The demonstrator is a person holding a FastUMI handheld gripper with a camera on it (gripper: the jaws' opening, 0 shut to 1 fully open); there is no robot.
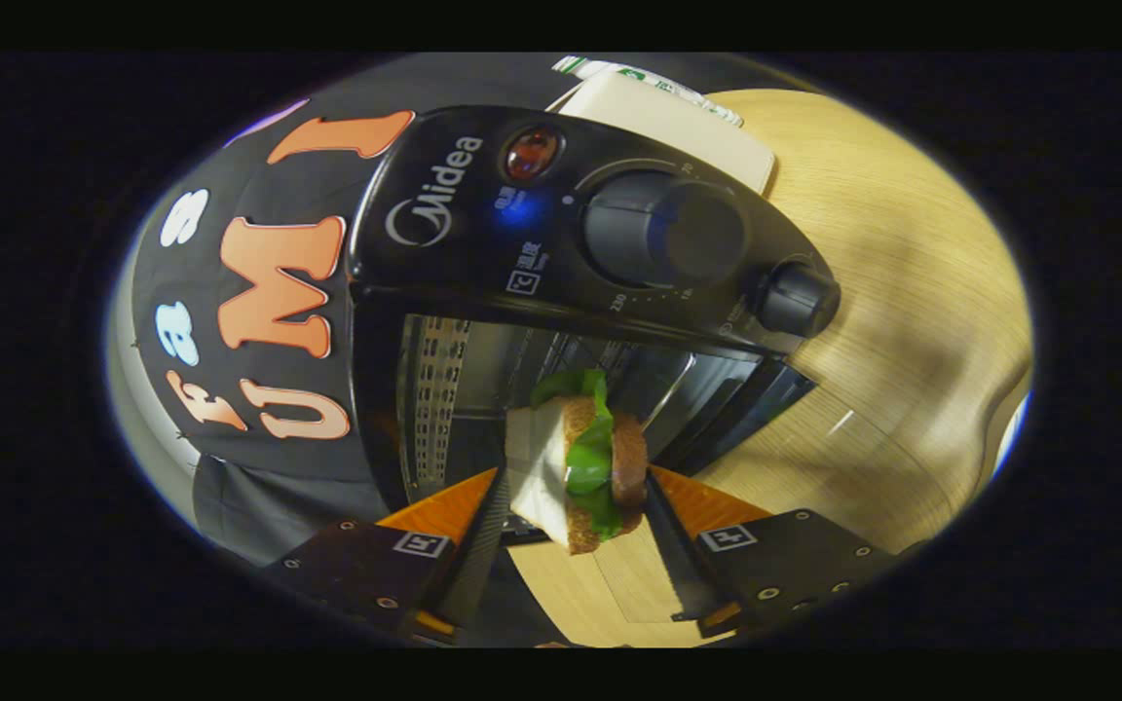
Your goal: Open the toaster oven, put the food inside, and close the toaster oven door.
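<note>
I have the gripper (576,487) clamped on the sandwich (576,467), one finger pressed against each side of it, so the jaws stand only as far apart as the food is thick. The sandwich sits on edge between the fingers: brown bread on both faces, a pale slab on one side and green leaves spilling out at the top and through the middle. Just beyond it the toaster oven (561,243) fills my forward view, rolled over at an angle because I am holding the tool tilted. Its door (746,404) is swung down and open, and I can see into the cavity, with perforated metal on one side wall and shiny reflective panels further in. The dark control panel carries a red indicator lamp (532,153), a large knob (663,232) and a smaller knob (797,298) next to it. The oven stands on a light wooden table (902,292). A pale flat box (678,122) lies behind the oven, near the panel.
</note>
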